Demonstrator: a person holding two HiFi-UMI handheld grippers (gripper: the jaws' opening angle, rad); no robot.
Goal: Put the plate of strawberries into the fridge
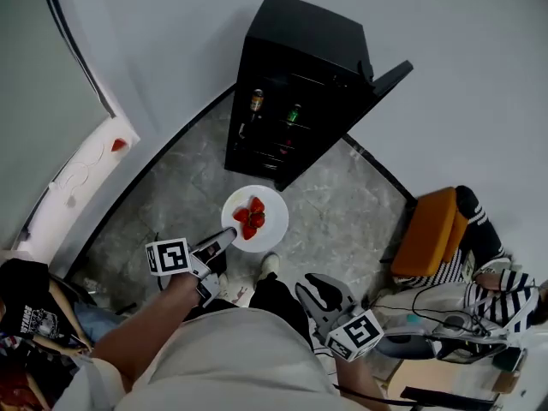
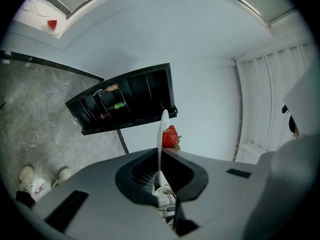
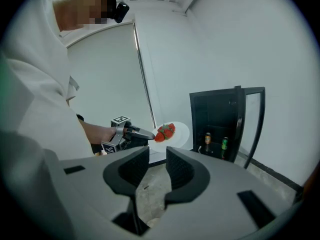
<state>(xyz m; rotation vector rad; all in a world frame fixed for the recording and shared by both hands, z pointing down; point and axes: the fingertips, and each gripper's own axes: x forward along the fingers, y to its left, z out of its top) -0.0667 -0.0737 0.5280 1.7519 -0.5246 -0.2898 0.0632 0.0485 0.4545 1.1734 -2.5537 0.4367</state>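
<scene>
left claw point(image 1: 228, 236) clenched on the plate point(image 1: 272, 204) rim, strawberries point(image 1: 251, 217) on it, mid-frame below the open fridge point(image 1: 295, 84); right claw point(image 1: 313, 290) released, empty, lower right.

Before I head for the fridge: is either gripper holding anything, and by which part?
The left gripper pinches the plate by its near rim; the right gripper is open and empty.

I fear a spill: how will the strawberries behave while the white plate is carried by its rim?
The strawberries lie loose on the plate, so they would probably roll or slide if it tilts. The plate looks stiff, but the left gripper clamps only one edge, so it might pivot.
</scene>
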